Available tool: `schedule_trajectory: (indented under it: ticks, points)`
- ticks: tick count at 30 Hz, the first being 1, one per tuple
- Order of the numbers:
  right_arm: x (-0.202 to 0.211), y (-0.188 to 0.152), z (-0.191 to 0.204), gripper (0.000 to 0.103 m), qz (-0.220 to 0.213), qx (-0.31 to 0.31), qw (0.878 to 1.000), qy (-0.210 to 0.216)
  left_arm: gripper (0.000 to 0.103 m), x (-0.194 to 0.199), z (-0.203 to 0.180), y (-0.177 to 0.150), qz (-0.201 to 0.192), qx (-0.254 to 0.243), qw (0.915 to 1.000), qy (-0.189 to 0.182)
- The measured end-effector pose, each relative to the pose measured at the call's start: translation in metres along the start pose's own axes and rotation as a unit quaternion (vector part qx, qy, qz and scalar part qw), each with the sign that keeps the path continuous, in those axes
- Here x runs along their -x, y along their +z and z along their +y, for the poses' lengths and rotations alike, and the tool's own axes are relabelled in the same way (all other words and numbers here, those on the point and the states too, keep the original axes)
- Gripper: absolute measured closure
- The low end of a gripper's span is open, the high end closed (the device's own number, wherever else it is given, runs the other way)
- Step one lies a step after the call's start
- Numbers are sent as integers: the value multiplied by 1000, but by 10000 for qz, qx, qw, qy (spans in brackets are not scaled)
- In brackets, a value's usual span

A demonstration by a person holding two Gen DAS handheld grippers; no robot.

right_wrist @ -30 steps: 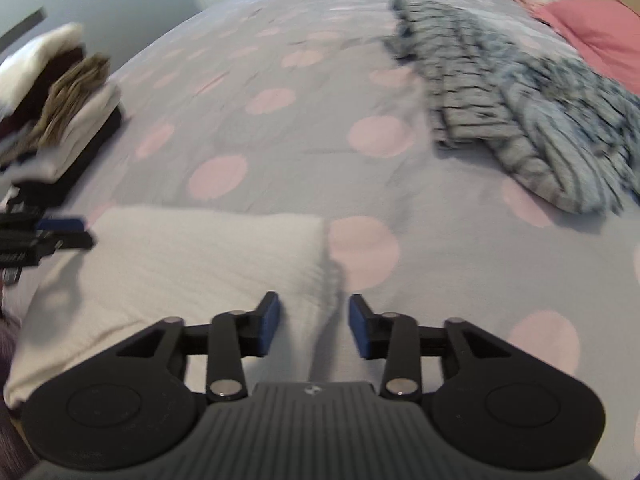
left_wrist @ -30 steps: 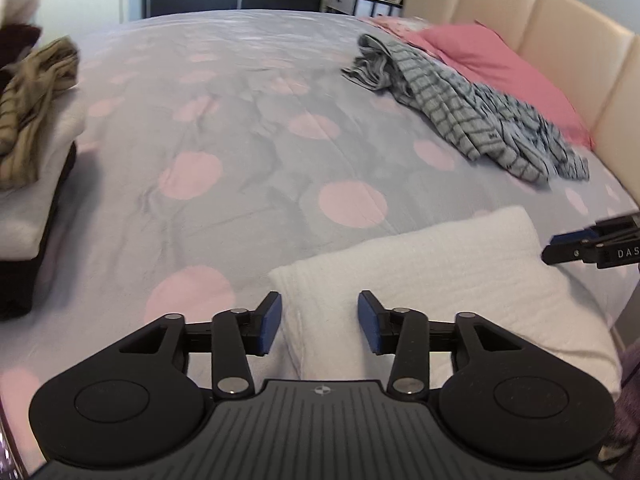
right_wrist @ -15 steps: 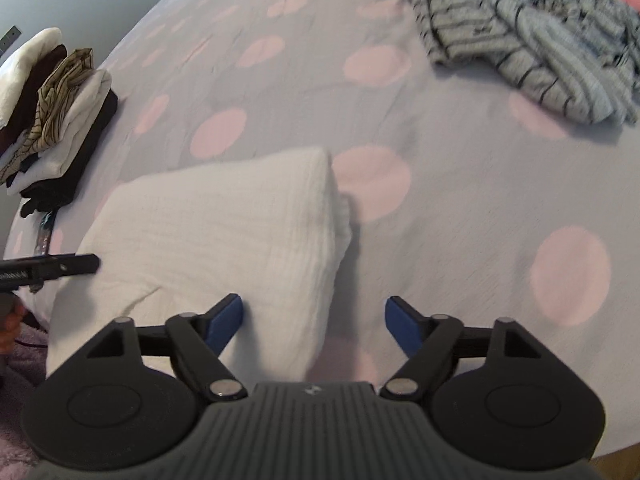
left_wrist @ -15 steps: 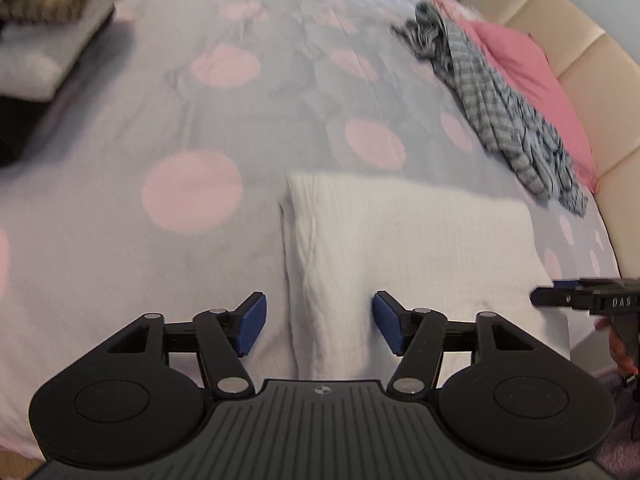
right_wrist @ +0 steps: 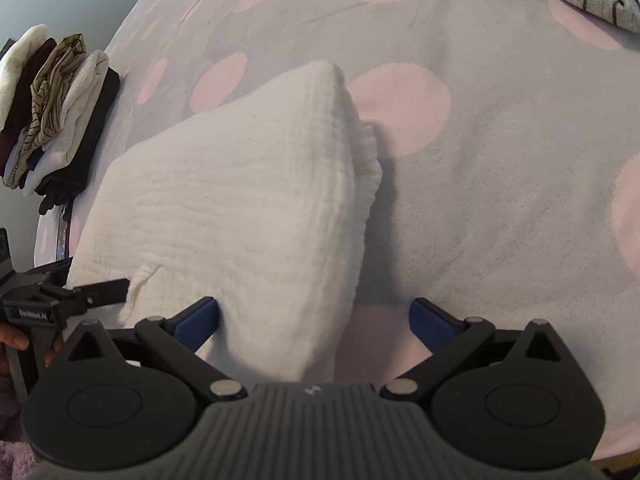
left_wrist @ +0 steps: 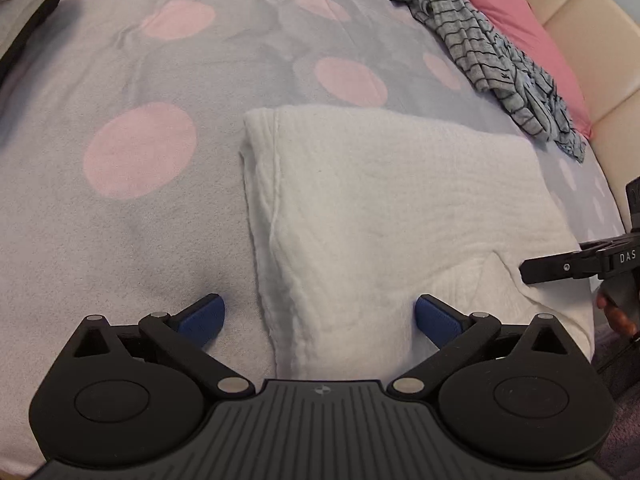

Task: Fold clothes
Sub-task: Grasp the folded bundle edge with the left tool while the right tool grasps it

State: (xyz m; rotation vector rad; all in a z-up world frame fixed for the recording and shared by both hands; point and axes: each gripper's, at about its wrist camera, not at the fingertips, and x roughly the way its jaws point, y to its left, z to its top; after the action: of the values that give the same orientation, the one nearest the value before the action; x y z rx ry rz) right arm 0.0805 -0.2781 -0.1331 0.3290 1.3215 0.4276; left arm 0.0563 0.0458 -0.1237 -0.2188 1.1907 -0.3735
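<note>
A: White garment (left_wrist: pixel 392 208), folded to a thick rectangle, lying on the dotted bedspread (left_wrist: pixel 140 208) at the near edge of the bed. Grippers?

B: Left gripper (left_wrist: pixel 318 318) opening wide, straddling the garment's left corner; one blue pad (left_wrist: pixel 202 316) down on the bedspread, the other resting on white cloth, nothing pinched. Right gripper (right_wrist: pixel 314 316) opening too, straddling the opposite corner in the same way, nothing held.

A: Advice for this step?

B: Probably a grab at both near corners. Best to slide each lower pad under every layer before closing, or only the top sheet lifts and the fold slips. Keep both sides level and lift together.

A: Edges?

B: Left edge of the garment shows a seam (left_wrist: pixel 276 184) and stacked layers; right edge looks rounded and bulky, a loose flap sticking out beside it.

A: Room to move?

B: Plenty of bare bedspread beyond the garment. Striped clothes (left_wrist: pixel 492 52) and pink pillow (left_wrist: pixel 516 24) well apart, toward the headboard (left_wrist: pixel 600 52). Stack of folded clothes (right_wrist: pixel 52 116) off to the garment's left, apart from it.
</note>
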Motion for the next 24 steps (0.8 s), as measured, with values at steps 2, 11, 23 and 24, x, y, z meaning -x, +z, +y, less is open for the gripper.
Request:
schedule_trajectory:
  ticks: [2,11,23,24]
  points:
    - [-1,0,-3,0,-19,-95,9999,47,0,1,3,0,-37,115,9999,-44]
    - [-1,0,-5,0,-54,-217,9997,123,0,2,17,9,83,586,9978,-309]
    - [6,5,-17,12,-166,-466,9980,399,5,3,29,11,102,758,9956,-548]
    - [4,5,-18,12,-160,-453,9980,403,0,1,30,12,108,801,9950,-582]
